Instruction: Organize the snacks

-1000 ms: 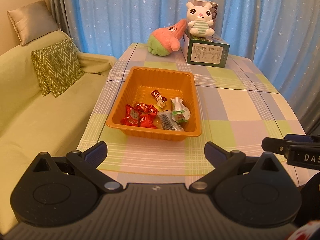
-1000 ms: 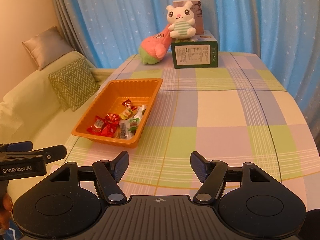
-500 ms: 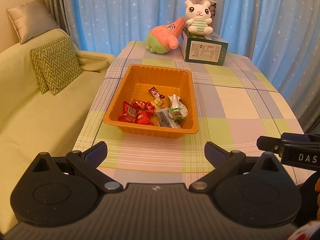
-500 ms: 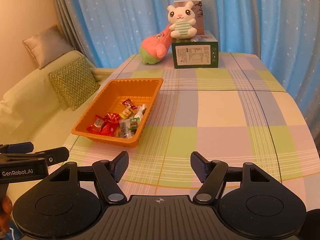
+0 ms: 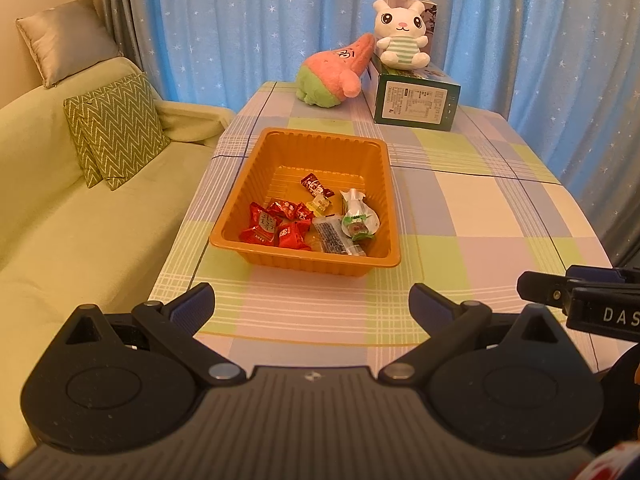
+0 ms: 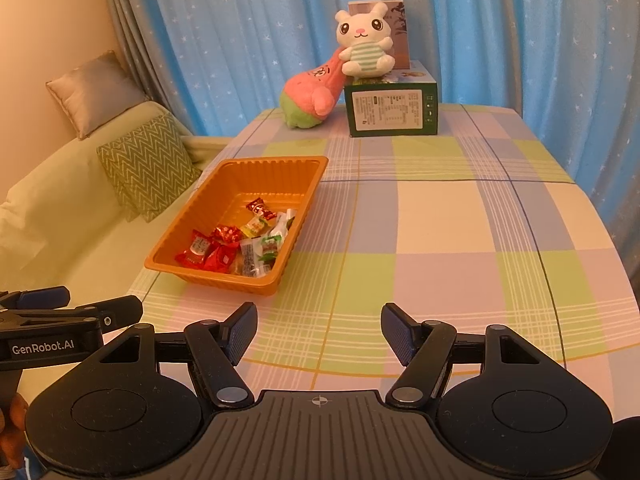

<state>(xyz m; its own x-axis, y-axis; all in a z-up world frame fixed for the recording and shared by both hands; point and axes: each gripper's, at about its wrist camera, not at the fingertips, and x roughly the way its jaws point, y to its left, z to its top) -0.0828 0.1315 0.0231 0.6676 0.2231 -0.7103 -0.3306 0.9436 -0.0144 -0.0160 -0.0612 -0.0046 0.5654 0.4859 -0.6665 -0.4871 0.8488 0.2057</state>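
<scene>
An orange plastic tray (image 5: 256, 164) stands on the checked tablecloth and also shows in the right wrist view (image 6: 208, 196). Several wrapped snacks lie in its near half: red packets (image 5: 276, 228), a clear packet with dark filling (image 5: 332, 236) and a white-green packet (image 5: 358, 220); they also show in the right wrist view (image 6: 236, 246). My left gripper (image 5: 312, 304) is open and empty, held back over the table's near edge in front of the tray. My right gripper (image 6: 318, 330) is open and empty over the near edge, to the right of the tray.
A green box (image 5: 416, 104) with a white bunny plush (image 5: 400, 36) on it and a pink-green plush (image 5: 336, 72) stand at the table's far end. A sofa (image 5: 80, 220) with cushions lies left. Blue curtains hang behind.
My left gripper has drawn back from the tray, which looks smaller and farther. The right gripper has barely moved. Both stay open.
</scene>
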